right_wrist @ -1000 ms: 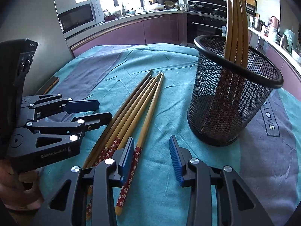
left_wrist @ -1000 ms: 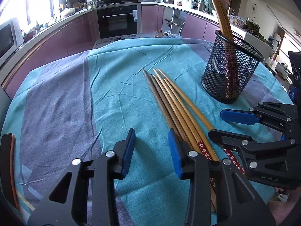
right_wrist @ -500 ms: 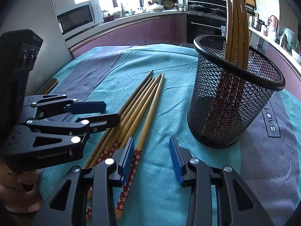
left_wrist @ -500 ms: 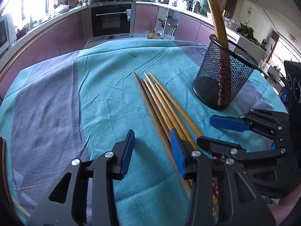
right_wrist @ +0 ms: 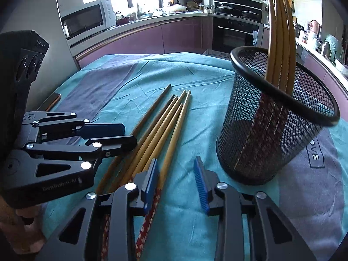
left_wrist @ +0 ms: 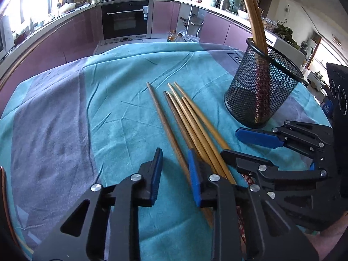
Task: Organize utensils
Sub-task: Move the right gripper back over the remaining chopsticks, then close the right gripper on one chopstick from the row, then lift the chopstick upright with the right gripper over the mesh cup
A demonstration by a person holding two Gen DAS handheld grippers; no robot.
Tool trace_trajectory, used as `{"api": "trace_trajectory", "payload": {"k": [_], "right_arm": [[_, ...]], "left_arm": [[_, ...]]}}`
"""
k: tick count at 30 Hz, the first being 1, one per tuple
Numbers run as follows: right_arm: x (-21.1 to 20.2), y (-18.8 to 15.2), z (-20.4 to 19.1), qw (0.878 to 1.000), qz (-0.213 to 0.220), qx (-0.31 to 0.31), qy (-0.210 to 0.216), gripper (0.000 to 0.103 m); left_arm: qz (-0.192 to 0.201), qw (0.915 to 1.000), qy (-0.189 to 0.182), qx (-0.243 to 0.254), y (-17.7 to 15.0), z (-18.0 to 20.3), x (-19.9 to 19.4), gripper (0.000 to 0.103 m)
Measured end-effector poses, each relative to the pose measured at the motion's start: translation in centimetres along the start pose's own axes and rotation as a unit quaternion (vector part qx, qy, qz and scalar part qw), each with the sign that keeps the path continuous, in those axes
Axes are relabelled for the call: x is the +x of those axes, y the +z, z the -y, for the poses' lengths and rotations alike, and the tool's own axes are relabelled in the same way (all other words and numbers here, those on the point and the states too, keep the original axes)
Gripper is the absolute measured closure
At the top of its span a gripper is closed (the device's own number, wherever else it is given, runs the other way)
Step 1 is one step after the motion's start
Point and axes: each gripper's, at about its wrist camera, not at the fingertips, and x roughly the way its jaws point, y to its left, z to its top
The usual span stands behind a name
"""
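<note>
Both tools, left (left_wrist: 175, 169) and right (right_wrist: 176, 174), are closing, jaws apart, over loose chopsticks (left_wrist: 191, 126).

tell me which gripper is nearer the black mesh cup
Right. The right gripper sits just beside the mesh cup's base; the left gripper lies beyond the loose chopsticks, farther away.

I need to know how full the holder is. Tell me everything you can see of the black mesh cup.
The black mesh cup is a round wire-mesh holder with a solid black rim, standing upright on the teal cloth, right of the loose chopsticks. Several wooden chopsticks with red patterned ends stand in it, leaning on the rim. Neither gripper touches it.
</note>
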Motion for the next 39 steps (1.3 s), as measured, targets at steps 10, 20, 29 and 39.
{"api": "trace_trajectory", "payload": {"k": [10,20,29,39], "right_arm": [[-0.7,-0.3,2.0,0.998,0.013,0.056,0.028,0.097],[-2.3,-0.9,0.8,0.998,0.016,0.024,0.062,0.097],[-0.7,-0.6,0.6,0.998,-0.011,0.018,0.059,0.092],[-0.4,0.2,0.7,0.998,-0.004,0.013,0.057,0.097]], "left_arm": [[0.013,0.9995,-0.004,-0.029,0.0,-0.1,-0.5,0.094],[0.005,0.9996,-0.024,-0.013,-1.6,0.2,-2.0,0.095],[-0.011,0.9994,-0.032,-0.002,-1.1,0.3,-1.1,0.091],[-0.017,0.9994,-0.029,-0.007,0.2,0.2,-0.4,0.095]]}}
